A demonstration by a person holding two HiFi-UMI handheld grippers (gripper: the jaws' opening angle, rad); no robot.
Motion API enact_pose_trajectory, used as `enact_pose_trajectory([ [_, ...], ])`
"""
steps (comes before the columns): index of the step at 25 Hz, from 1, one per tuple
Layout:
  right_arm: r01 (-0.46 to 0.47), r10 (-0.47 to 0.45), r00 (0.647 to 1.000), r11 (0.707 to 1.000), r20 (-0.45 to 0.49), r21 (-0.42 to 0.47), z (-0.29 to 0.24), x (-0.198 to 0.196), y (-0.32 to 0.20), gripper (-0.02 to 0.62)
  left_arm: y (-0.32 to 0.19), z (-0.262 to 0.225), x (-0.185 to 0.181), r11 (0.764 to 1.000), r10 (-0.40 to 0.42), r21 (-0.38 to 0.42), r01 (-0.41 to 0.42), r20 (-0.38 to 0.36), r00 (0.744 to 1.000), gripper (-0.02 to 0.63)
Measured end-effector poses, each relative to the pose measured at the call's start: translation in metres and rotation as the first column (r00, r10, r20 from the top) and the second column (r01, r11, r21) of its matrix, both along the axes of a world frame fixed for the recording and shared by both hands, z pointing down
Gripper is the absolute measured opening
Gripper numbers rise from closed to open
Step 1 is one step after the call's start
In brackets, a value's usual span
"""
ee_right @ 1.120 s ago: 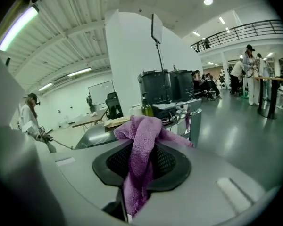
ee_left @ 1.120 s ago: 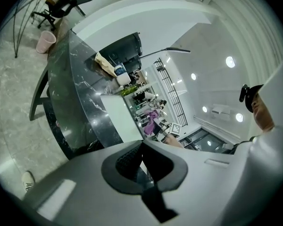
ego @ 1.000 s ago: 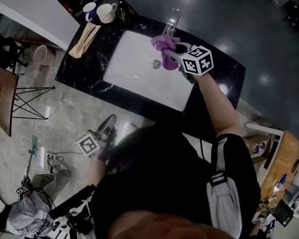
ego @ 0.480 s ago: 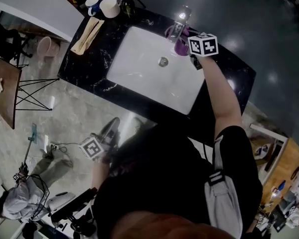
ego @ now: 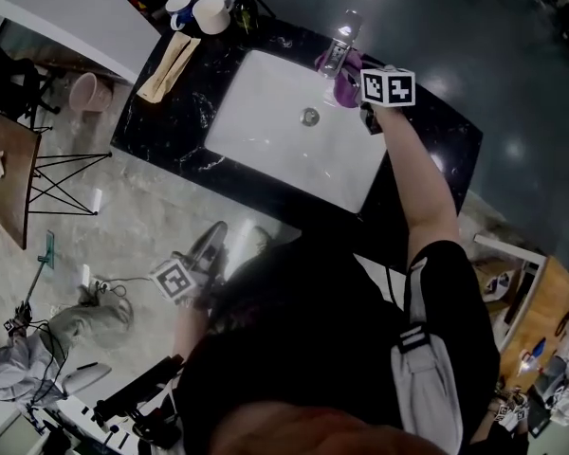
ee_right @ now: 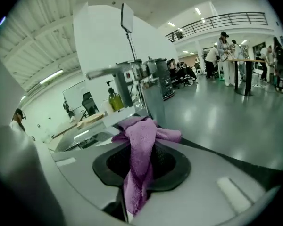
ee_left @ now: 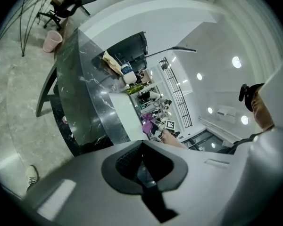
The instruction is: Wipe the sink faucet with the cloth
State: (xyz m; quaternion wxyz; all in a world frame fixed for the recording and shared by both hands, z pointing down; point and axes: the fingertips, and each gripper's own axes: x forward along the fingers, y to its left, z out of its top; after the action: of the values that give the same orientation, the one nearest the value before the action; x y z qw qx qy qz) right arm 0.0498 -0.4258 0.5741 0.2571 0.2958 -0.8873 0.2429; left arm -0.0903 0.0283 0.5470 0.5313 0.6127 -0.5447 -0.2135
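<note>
A purple cloth [ego: 347, 85] [ee_right: 140, 147] hangs bunched between the jaws of my right gripper [ego: 357, 91] [ee_right: 142, 142], which is shut on it. The cloth rests against the base of the chrome faucet [ego: 340, 42] [ee_right: 152, 98] at the back rim of the white sink [ego: 266, 112]. In the right gripper view the faucet's spout [ee_right: 108, 72] reaches left above the cloth. My left gripper [ego: 207, 246] [ee_left: 141, 166] is shut on nothing, held low beside the person's body, well short of the black counter [ego: 427, 145].
Two mugs [ego: 195, 12], a green bottle [ego: 243, 11] and a folded beige towel [ego: 166, 64] sit on the counter's left end. A pink bin [ego: 83, 91] and a wooden table [ego: 0, 173] stand on the floor to the left. People stand far off in the hall [ee_right: 226, 55].
My right gripper carried the cloth from above the basin's drain back to the faucet, then held there. The left gripper stayed put.
</note>
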Motion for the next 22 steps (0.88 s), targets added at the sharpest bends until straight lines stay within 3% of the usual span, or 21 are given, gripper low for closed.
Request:
enact_pose_trajectory([
  [4,-0.088,0.086,0.995,0.994,0.051,0.059,-0.043,0.029,-0.001,0.094,-0.001,-0.004,0.0,0.999,0.02,0.031,-0.019,-0.025,0.999,0.002],
  [9,-0.159,0.123,0.965,0.977,0.23,0.143,-0.127,0.036,-0.032,0.094,-0.005,-0.005,0.002,0.999,0.041,0.034,-0.04,-0.049,0.998,0.002],
  [12,-0.171,0.126,0.945,0.977,0.302,0.129,-0.149,0.025,-0.047,0.094,-0.006,-0.006,0.004,0.999,0.046,0.031,-0.045,-0.045,0.998,0.002],
  [14,-0.18,0.144,0.937,0.98,0.317,0.087,-0.135,0.02,-0.052,0.094,-0.005,-0.005,0.005,0.999,0.043,0.023,-0.042,-0.036,0.998,0.002],
  [17,-0.21,0.194,0.942,0.977,0.275,0.033,-0.087,0.021,-0.055,0.094,-0.002,-0.003,0.001,1.0,0.018,0.005,-0.018,-0.034,0.999,0.001],
  [22,-0.218,0.223,0.974,0.97,0.039,-0.105,0.018,0.021,-0.048,0.094,-0.002,0.0,0.003,1.0,-0.007,-0.027,0.006,-0.039,0.999,0.002],
])
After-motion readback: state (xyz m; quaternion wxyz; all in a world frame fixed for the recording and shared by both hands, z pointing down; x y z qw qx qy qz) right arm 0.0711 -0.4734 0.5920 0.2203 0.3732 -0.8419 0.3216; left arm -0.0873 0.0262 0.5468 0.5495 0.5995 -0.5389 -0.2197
